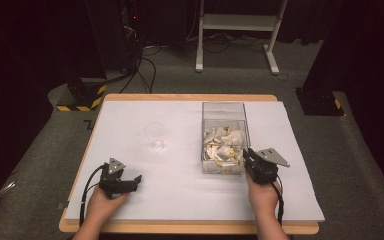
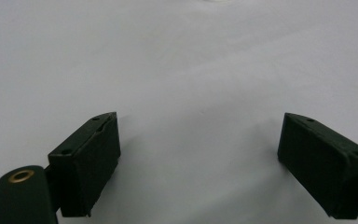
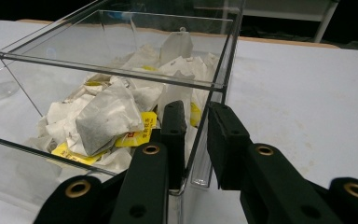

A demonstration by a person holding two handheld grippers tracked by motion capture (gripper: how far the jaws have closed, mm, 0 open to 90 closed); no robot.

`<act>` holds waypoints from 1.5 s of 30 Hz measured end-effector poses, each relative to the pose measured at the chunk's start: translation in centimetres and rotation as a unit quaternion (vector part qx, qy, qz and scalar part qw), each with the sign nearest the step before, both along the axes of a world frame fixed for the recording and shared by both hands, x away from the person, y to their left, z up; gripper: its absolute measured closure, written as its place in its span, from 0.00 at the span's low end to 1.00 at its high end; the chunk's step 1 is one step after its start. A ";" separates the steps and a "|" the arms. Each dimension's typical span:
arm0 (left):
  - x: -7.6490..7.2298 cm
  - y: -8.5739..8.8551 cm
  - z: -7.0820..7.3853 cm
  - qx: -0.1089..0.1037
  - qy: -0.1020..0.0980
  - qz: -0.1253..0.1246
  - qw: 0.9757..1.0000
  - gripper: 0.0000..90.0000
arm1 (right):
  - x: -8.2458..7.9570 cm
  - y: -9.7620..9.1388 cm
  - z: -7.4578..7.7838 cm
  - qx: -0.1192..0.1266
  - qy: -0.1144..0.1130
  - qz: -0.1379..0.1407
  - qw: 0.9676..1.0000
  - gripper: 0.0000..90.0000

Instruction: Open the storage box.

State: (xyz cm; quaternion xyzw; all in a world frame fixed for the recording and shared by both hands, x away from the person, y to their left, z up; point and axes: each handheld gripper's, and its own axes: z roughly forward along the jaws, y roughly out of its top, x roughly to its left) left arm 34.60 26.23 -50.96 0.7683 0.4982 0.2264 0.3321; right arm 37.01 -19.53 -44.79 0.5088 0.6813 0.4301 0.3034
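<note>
— So where did we have the clear box [image 1: 223,136] at that point?

— Right of centre on the white table [image 1: 130,200], open at the top, and we saw it heaped with tea bags [image 1: 223,150], pale paper sachets with yellow tags among them. In the right gripper view one plump bag [image 3: 107,119] lay uppermost, a yellow tag tucked just beside it.

— And our right gripper [image 1: 256,167]?

— We held it at the box's near right corner. In its own view the jaws straddled the right-hand wall, one inside against the glass and one outside, closed most of the way with only a narrow gap between them. Whether they actually pinched the wall we could not tell; the pads [image 3: 175,126] looked just beside it, no more.

— The left gripper [image 1: 121,182]?

— We kept it low over the bare table at the near left, well apart from the box. Its jaws stood wide apart with nothing between them but the white surface, so we had it released.

— Anything else on the table?

— An empty drinking glass [image 1: 155,136], upright, left of the box and farther from us than the left gripper. We also caught its base at the left edge of the right gripper view.
</note>
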 end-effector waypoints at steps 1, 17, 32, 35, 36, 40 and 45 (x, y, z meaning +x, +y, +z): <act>0.0 0.0 0.0 0.000 0.000 0.000 1.000 0.15 | -0.1 0.0 0.0 0.000 -0.001 0.001 1.000 0.85; 0.0 0.0 0.0 -0.001 0.000 0.000 1.000 0.15 | -1.5 -0.3 0.1 0.006 -0.005 0.009 1.000 0.85; 0.0 0.0 0.0 -0.001 -0.001 -0.001 1.000 0.16 | -2.3 -0.6 -0.4 0.010 -0.004 0.010 1.000 0.82; 0.0 0.0 0.0 -0.001 0.000 -0.001 1.000 0.16 | -2.3 -0.5 -0.4 0.011 -0.003 0.011 1.000 0.83; 0.0 0.0 0.0 -0.001 0.000 -0.001 1.000 0.16 | -2.3 -0.5 -0.4 0.011 -0.002 0.011 1.000 0.83; 0.0 0.0 0.0 -0.001 0.000 -0.001 1.000 0.16 | -2.6 -0.5 -0.5 0.011 -0.001 0.015 1.000 0.83; 0.0 0.0 0.0 -0.001 0.000 -0.001 1.000 0.16 | -3.4 -0.3 -0.5 0.011 0.001 0.018 1.000 0.82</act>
